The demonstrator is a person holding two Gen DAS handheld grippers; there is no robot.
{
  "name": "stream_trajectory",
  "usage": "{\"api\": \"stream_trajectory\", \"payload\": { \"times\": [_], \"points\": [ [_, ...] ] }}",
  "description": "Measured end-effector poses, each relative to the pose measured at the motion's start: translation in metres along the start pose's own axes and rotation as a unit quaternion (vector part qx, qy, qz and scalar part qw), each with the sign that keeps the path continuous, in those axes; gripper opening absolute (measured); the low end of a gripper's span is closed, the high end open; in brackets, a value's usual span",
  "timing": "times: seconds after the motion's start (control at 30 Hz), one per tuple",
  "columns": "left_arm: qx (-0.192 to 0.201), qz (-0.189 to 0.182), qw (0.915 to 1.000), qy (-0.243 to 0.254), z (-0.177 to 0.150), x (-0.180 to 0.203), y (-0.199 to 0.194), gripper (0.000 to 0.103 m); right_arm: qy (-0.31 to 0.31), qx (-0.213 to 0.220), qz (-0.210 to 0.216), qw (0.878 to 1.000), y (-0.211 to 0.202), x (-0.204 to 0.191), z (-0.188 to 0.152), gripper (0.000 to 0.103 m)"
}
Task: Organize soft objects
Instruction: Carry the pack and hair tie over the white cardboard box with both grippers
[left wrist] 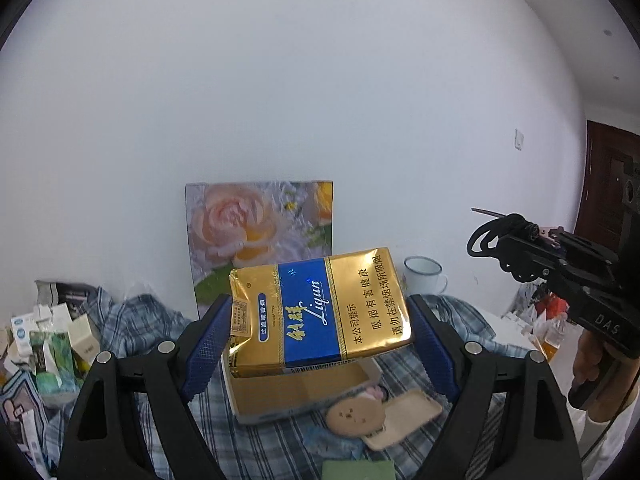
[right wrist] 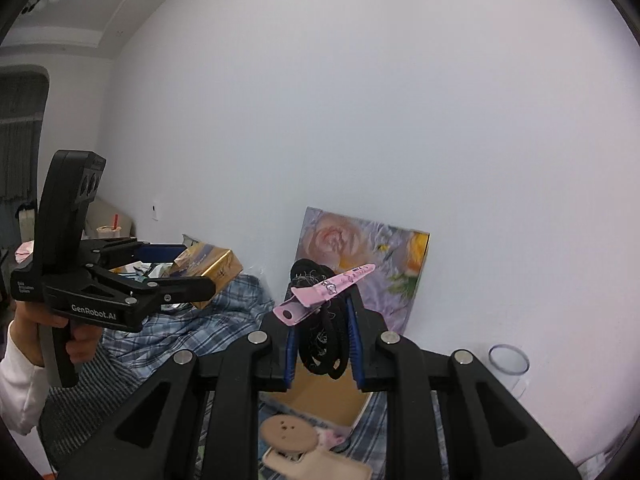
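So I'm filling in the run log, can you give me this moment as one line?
left gripper: shut on gold carton, lifted | right gripper: shut on black hair ties with pink clip | open box: below on plaid cloth

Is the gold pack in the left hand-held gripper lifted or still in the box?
Lifted. The gold pack sits tilted between the left hand-held gripper pads, clear above the open box on the plaid cloth.
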State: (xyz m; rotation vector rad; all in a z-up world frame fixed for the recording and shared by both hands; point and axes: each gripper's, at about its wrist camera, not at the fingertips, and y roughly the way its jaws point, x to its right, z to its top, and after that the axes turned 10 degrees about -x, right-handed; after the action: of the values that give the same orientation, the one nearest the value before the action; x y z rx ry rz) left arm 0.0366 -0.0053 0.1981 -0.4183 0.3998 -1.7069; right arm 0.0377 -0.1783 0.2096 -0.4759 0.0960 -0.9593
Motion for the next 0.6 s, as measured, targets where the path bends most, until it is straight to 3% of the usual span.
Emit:
{"api": "stream_trajectory", "payload": {
  "times": [0.37,0.6],
  "points": [
    [0.017,0.03,0.9994,0.001,0.049,-0.008,0.018,0.087,-0.006,-0.002,0.011,1.0,0.025,0.007,0.047,0.02],
    [-0.006,0.04,0.9992,-0.006,0.047,-0.02,0.057,0.087,-0.005,-0.036,0.028,0.999,0.076,0.018,0.041,0.02]
  ]
}}
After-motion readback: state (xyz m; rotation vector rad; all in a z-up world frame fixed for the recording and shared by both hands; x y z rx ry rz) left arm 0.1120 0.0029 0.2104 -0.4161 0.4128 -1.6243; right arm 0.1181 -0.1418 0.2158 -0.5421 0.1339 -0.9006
